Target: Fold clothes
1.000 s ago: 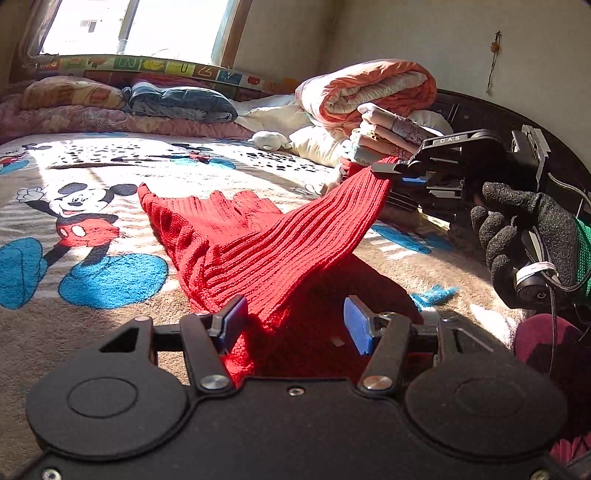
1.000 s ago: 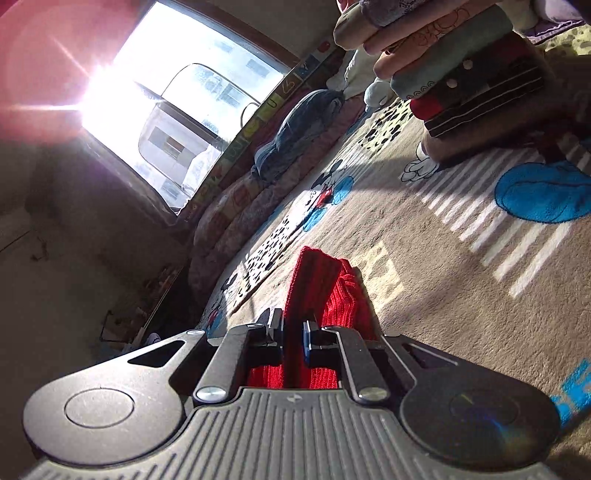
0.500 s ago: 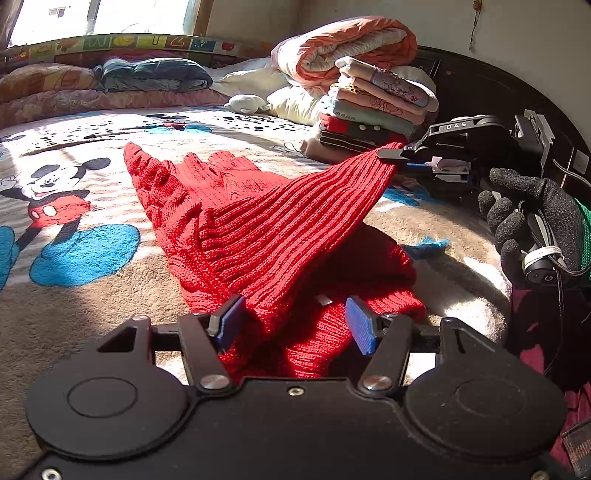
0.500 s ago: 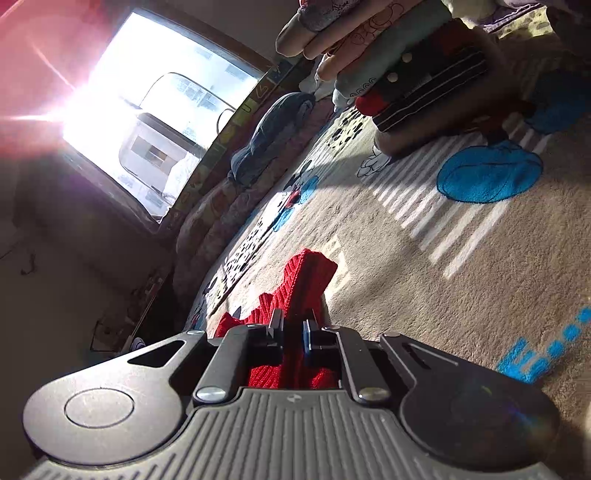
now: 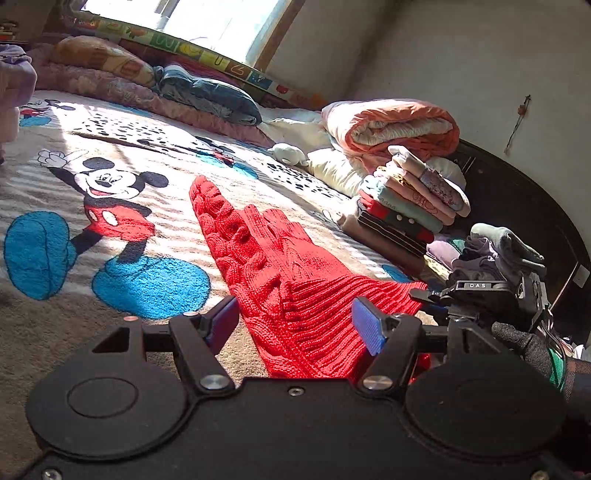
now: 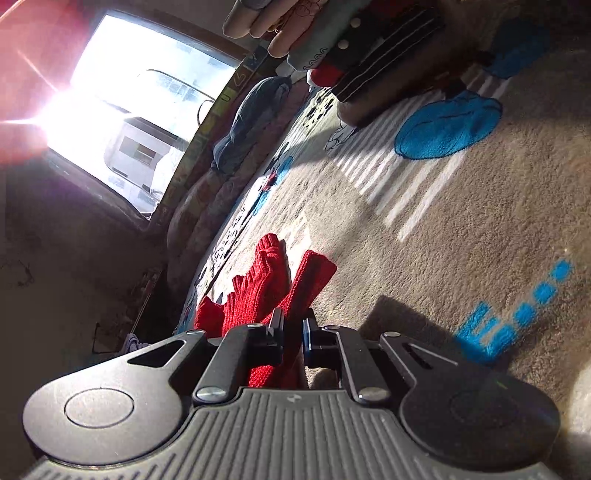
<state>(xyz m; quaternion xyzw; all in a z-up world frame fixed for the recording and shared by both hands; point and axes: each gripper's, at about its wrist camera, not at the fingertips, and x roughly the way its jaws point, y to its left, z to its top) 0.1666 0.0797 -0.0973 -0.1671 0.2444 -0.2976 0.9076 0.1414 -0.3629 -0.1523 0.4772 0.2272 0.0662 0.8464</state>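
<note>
The red knitted sweater lies stretched out on the bed, over a plush blanket printed with a cartoon mouse, its far end narrowing toward the pillows and its ribbed hem nearest the cameras. The right tongs are clamped on a fold of that hem at its right corner; in the left wrist view the same tool shows low at the blanket's level, held by a hand in a dark glove. The left tongs hang just above the near edge of the sweater with their blue pads spread wide apart, the red knit passing between and beneath them (whether it touches either pad I cannot tell). To the right of the sweater stands a stack of folded clothes, neatly layered, and just beside it a loose heap of unfolded garments. Behind the stack is a rolled orange quilt, with a dark blue bundle and pillows along the sunlit window.
</note>
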